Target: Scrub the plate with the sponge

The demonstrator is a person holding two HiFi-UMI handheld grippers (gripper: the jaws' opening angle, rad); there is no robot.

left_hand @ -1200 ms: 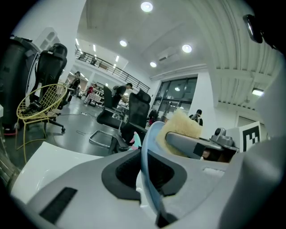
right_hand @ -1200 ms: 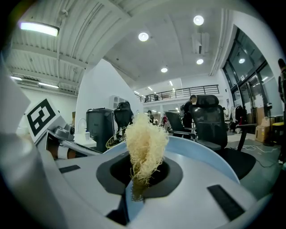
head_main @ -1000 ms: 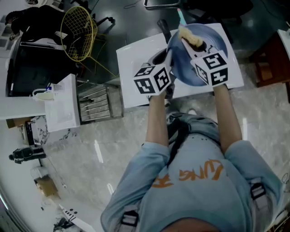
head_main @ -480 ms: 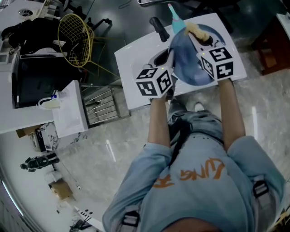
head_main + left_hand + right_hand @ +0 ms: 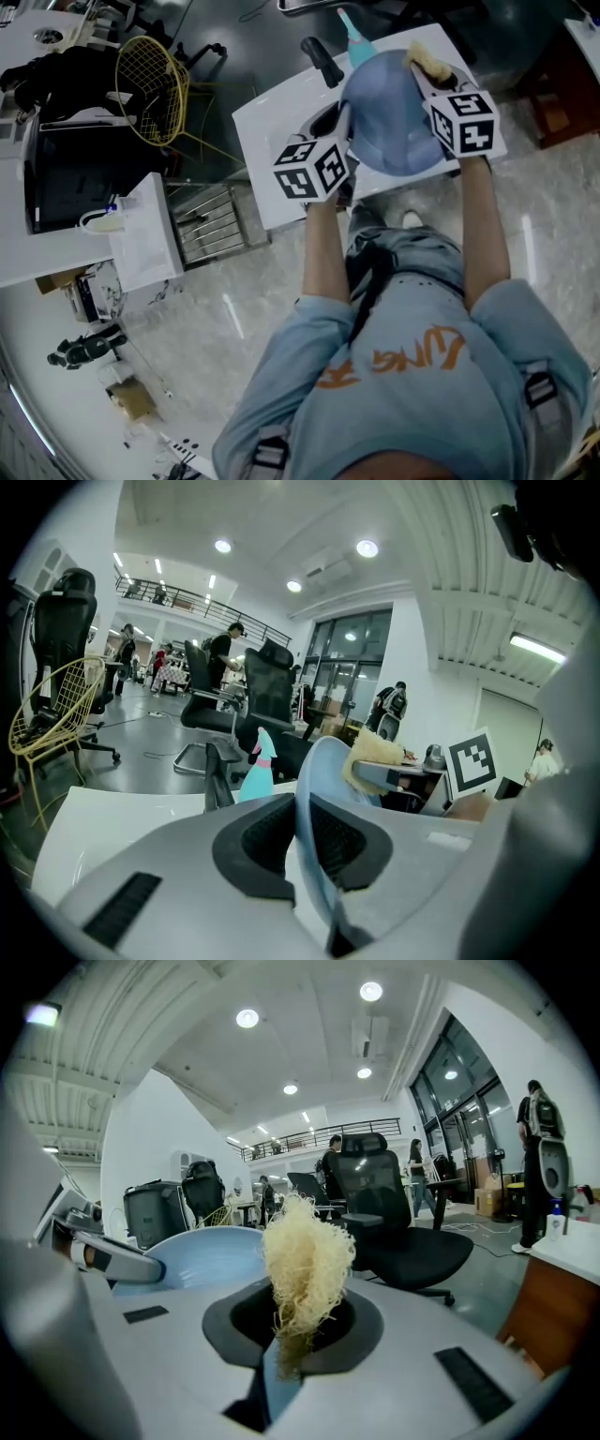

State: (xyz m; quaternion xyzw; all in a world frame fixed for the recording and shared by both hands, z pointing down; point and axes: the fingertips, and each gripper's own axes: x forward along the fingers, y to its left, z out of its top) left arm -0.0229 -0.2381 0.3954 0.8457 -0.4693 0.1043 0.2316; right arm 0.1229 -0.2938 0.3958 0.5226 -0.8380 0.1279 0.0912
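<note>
This is a large open-plan office or lab hall. Black high-backed office chairs [image 5: 394, 1213] stand on a dark polished floor [image 5: 122, 761], with a yellow wire chair [image 5: 150, 80] among them. Recessed lights [image 5: 247, 1018] dot a high white ceiling. A railed mezzanine [image 5: 319, 1136] runs along the far wall, near tall glass walls [image 5: 352, 658]. People [image 5: 222, 653] stand about. Pale stone floor [image 5: 216, 309] borders the white counter's [image 5: 281, 131] near edge.

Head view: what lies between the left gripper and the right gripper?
The round light-blue plate, seen in the head view: the left gripper clamps its left rim, the right gripper holds the yellow fibrous sponge at its far rim.
</note>
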